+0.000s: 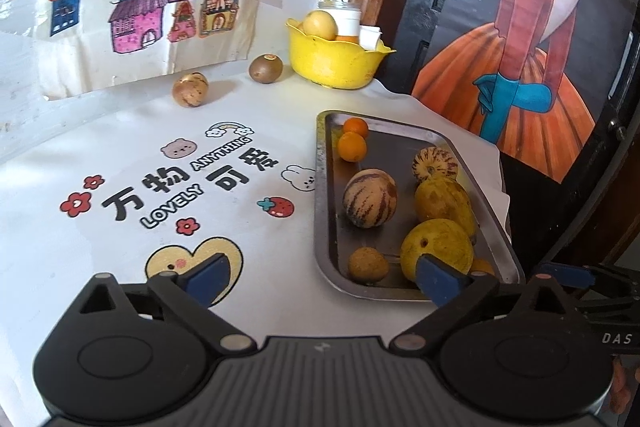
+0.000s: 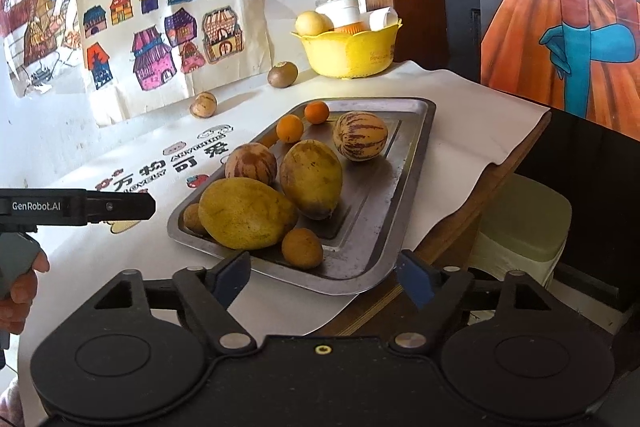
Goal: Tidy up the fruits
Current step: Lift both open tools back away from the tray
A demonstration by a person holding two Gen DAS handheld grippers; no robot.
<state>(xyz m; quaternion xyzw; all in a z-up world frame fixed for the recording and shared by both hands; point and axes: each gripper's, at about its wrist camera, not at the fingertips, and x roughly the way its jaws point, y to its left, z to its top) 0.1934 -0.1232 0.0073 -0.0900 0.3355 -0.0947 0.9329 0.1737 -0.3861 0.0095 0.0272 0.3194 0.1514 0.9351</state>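
Observation:
A metal tray (image 1: 324,227) (image 2: 408,187) on the table holds two yellow mangoes (image 2: 244,213), two striped melons (image 1: 370,198), two small oranges (image 1: 352,146) and two small brown fruits (image 2: 302,248). A kiwi (image 1: 265,68) (image 2: 282,74) and a brown speckled fruit (image 1: 190,89) (image 2: 203,104) lie loose near the wall. A yellow bowl (image 1: 332,61) (image 2: 352,53) holds a pale round fruit and cups. My left gripper (image 1: 324,277) is open and empty, at the tray's near left corner. My right gripper (image 2: 322,279) is open and empty, at the tray's near edge.
A white printed cloth (image 1: 120,155) covers the table. Drawings hang on the wall behind. The table's right edge (image 2: 496,183) drops off beside the tray, with a pale bin (image 2: 524,227) below. The left gripper's body (image 2: 76,207) shows at left in the right wrist view.

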